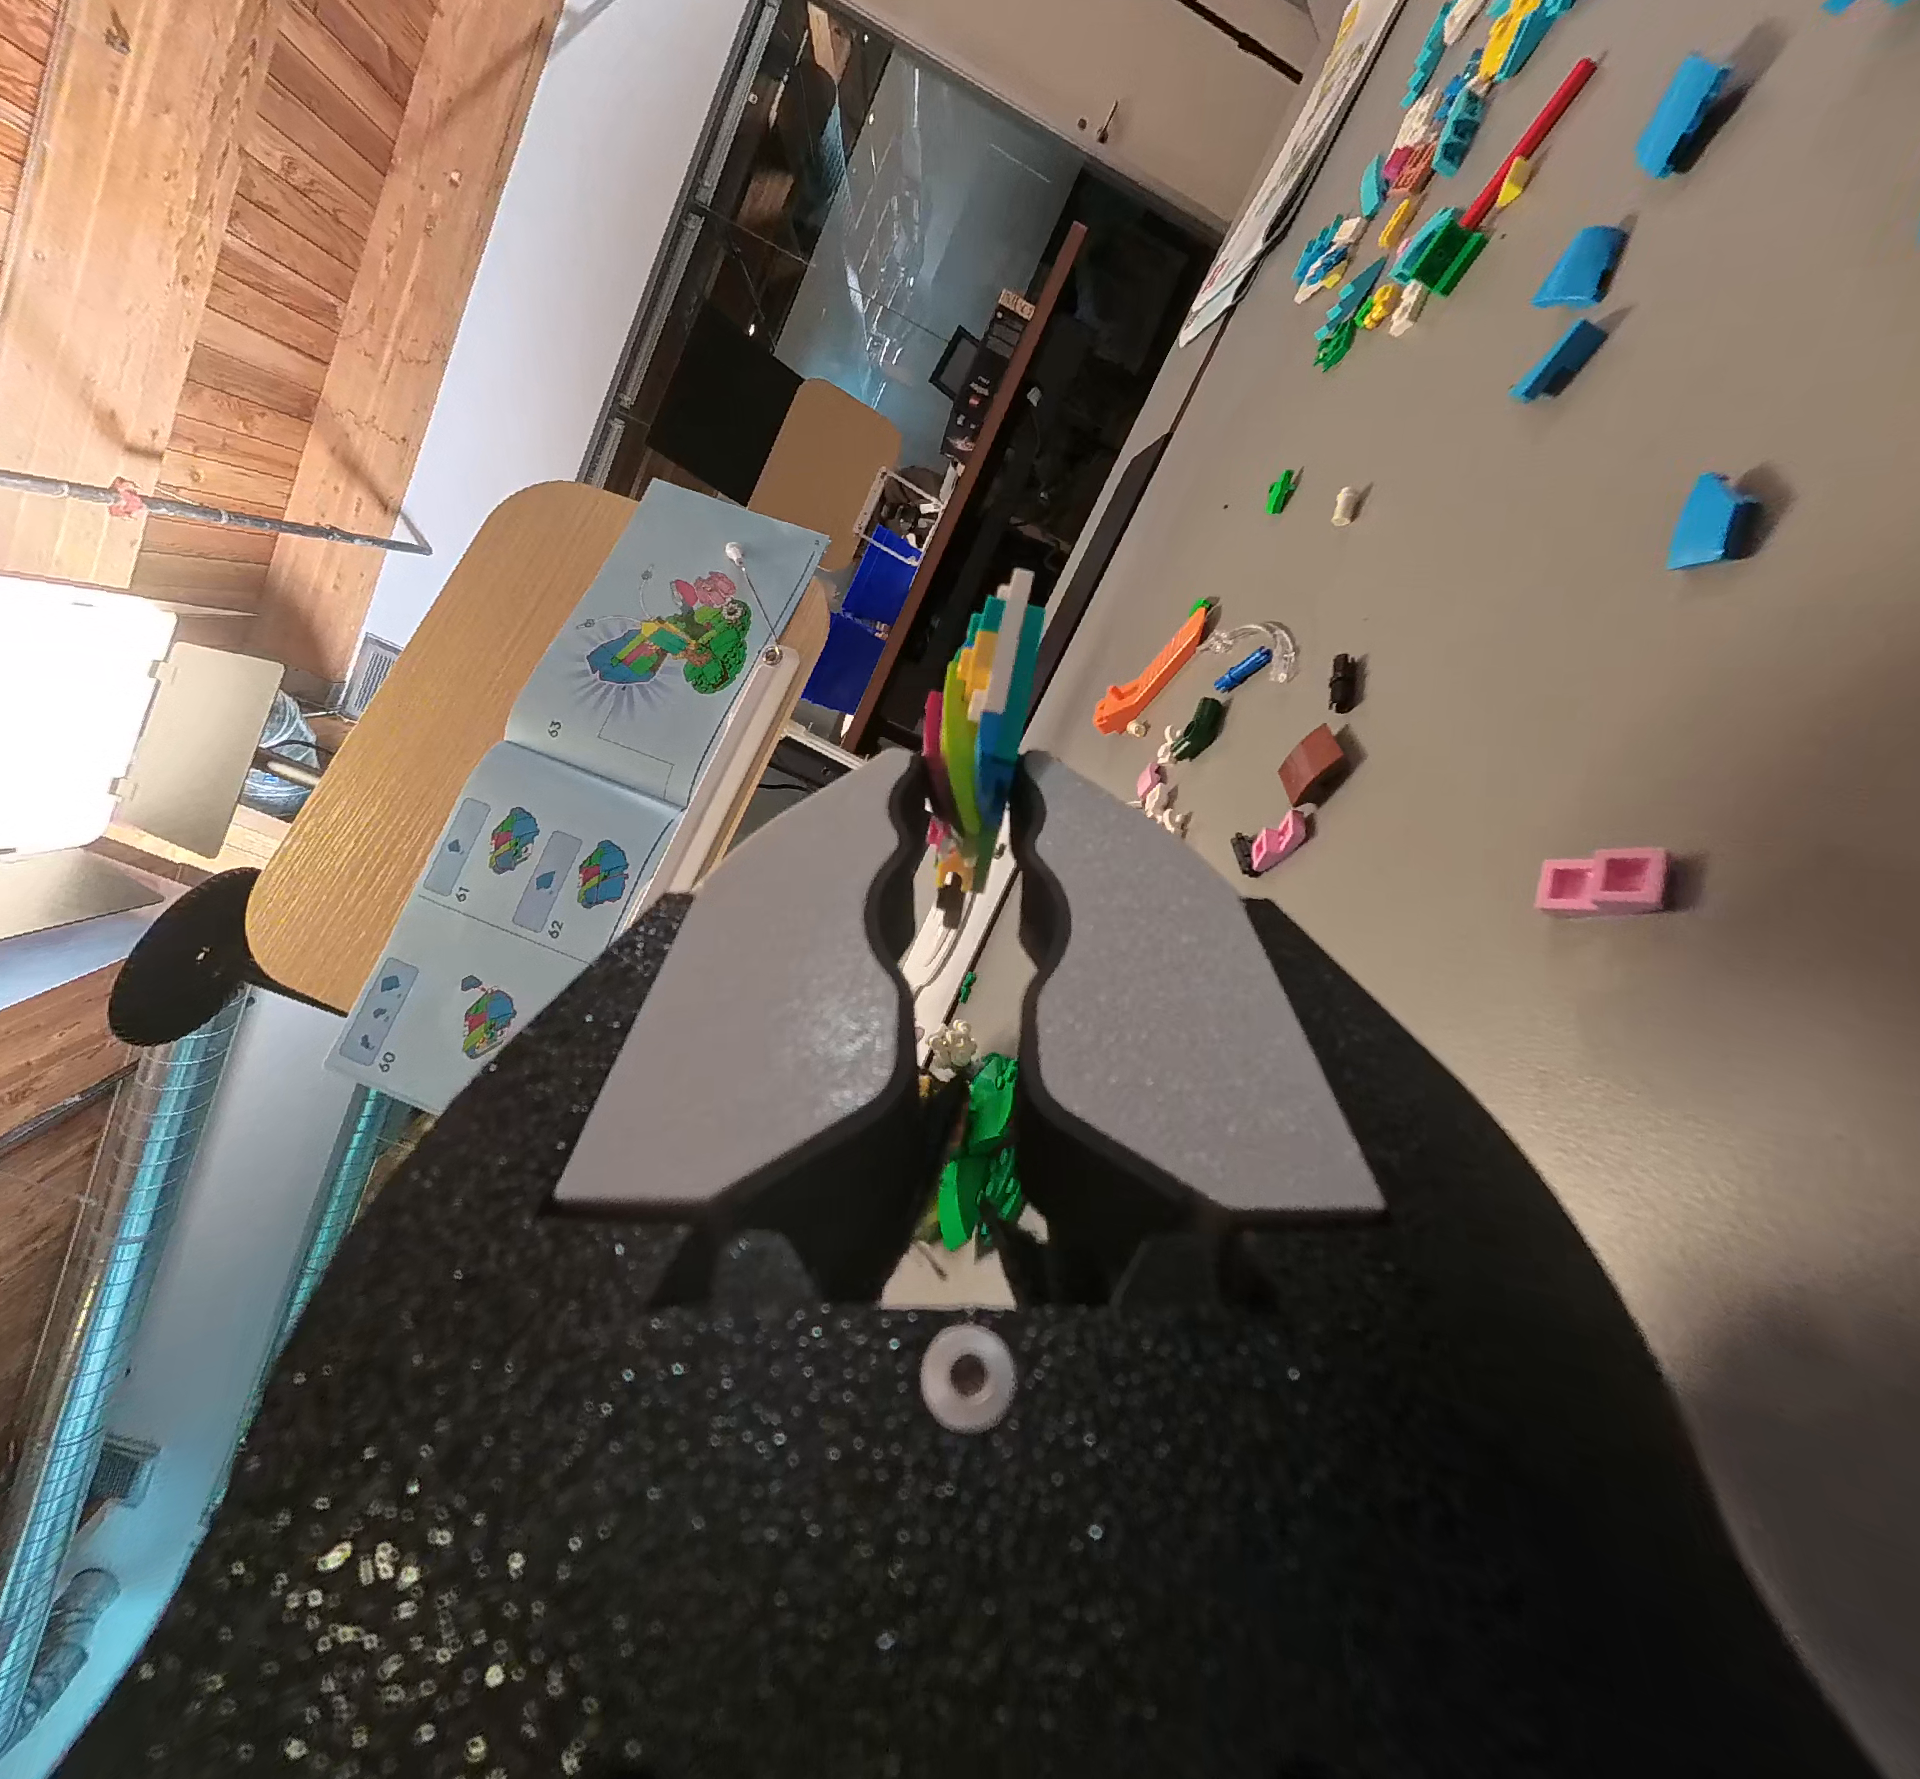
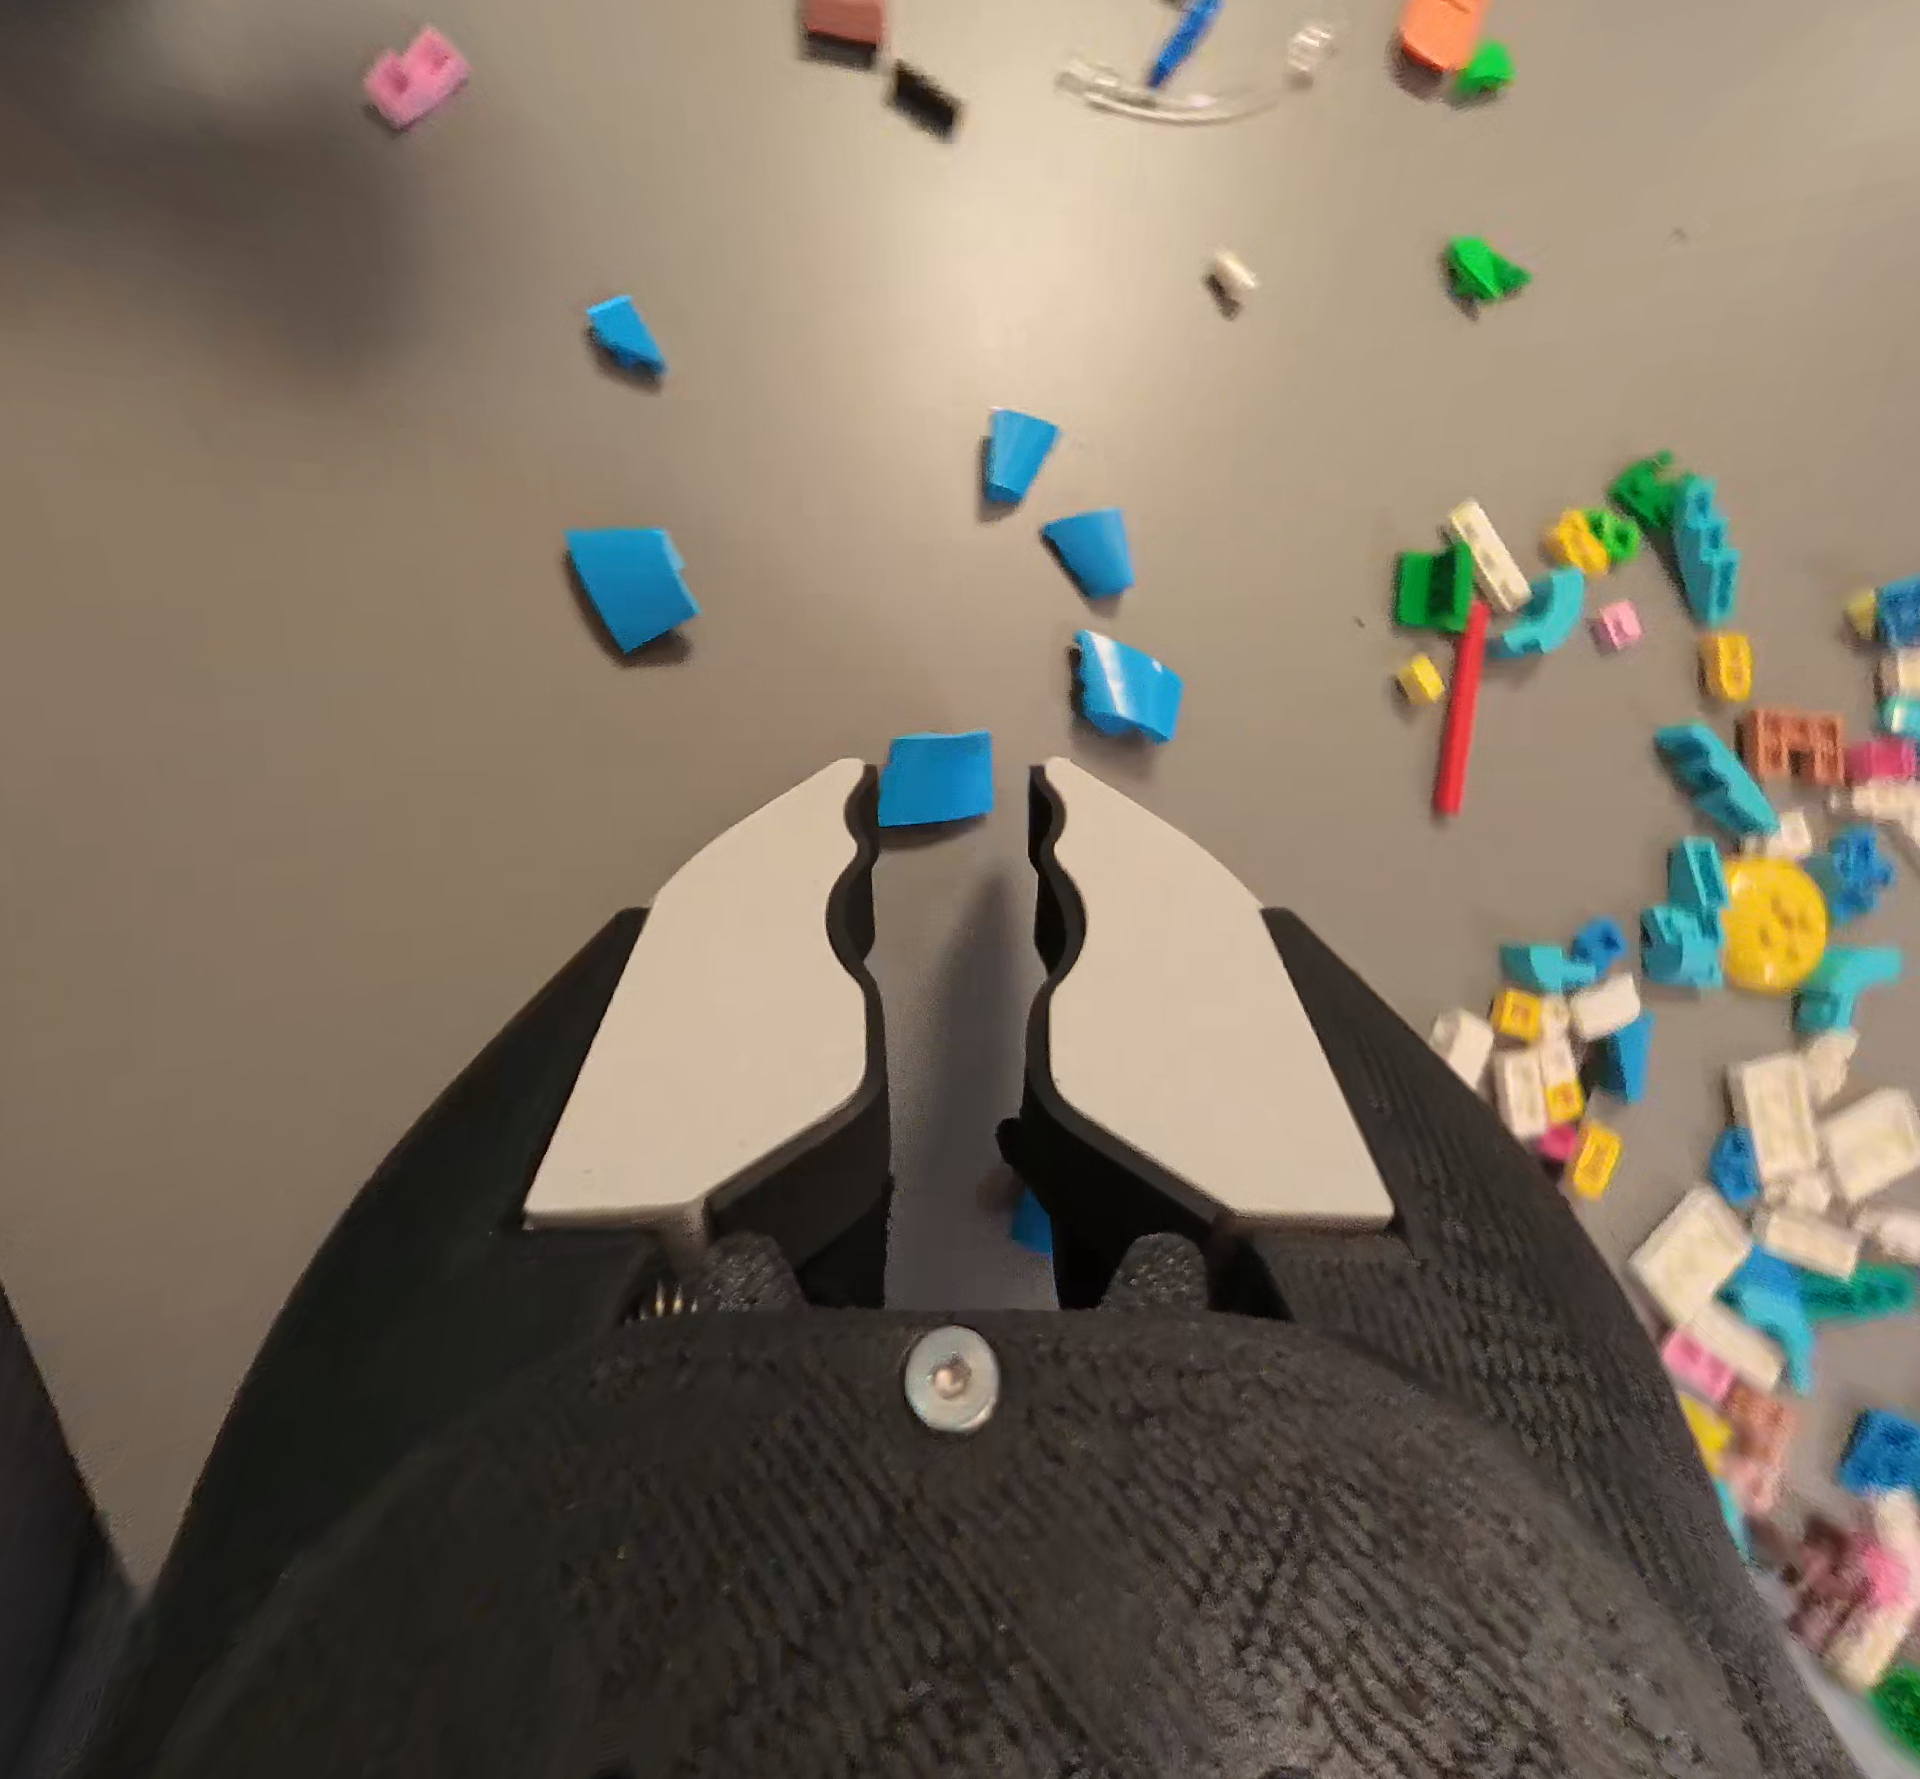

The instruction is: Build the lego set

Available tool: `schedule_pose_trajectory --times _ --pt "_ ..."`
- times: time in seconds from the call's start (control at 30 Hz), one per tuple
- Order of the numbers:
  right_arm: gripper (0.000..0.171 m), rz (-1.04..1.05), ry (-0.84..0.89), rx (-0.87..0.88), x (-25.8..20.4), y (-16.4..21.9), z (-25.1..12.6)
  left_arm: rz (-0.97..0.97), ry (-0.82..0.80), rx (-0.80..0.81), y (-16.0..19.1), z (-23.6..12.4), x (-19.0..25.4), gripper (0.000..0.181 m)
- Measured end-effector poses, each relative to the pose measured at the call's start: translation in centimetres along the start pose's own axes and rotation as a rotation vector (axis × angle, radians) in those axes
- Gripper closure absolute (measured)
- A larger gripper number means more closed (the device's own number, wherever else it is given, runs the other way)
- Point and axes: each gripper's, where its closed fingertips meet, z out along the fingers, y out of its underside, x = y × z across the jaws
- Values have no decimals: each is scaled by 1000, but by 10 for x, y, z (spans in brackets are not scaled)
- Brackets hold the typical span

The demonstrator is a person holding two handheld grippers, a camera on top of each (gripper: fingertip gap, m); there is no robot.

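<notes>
The half-built lego model [image 1: 982, 711], a stack of thin plates in pink, lime, yellow, blue and white, stood on edge between the tips of the left gripper [image 1: 968, 779], whose jaws were closed on its lower end. It looked light and stiff but likely to split along its layers, so a hold across the flat faces of the plates, as here, seemed safest. The blue curved slope piece [image 2: 935, 780] lay on the grey table [image 2: 312, 690] just ahead of the right gripper [image 2: 948, 779], between the tips of its jaws, which stood apart with nothing held. That piece looked small, hard and smooth-topped, likely to slip, and was best pinched by its straight side walls. Beyond the right jaws lay more blue slopes [image 2: 630, 586]; off to their right side spread a loose pile of mixed bricks [image 2: 1766, 919]. Past the left jaws stood an open instruction booklet [image 1: 582, 794].
</notes>
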Motion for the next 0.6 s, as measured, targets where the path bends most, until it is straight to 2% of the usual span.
schedule_pose_trajectory --times 0.07,0.13,0.2,0.43,0.6 --pt "145 219 39 -20 8 6 -4 2 2 -1 0 0 0 167" --pt "143 413 7 -20 3 10 -8 3 1 -1 0 0 0 167" --pt "143 497 -43 -16 -9 11 -11 3 3 -1 0 0 1 167" --pt "145 460 -69 -43 -15 10 -1 6 9 -2 0 0 2 167" --pt "147 307 -80 -21 -12 -1 12 8 13 -6 1 0 3 167"
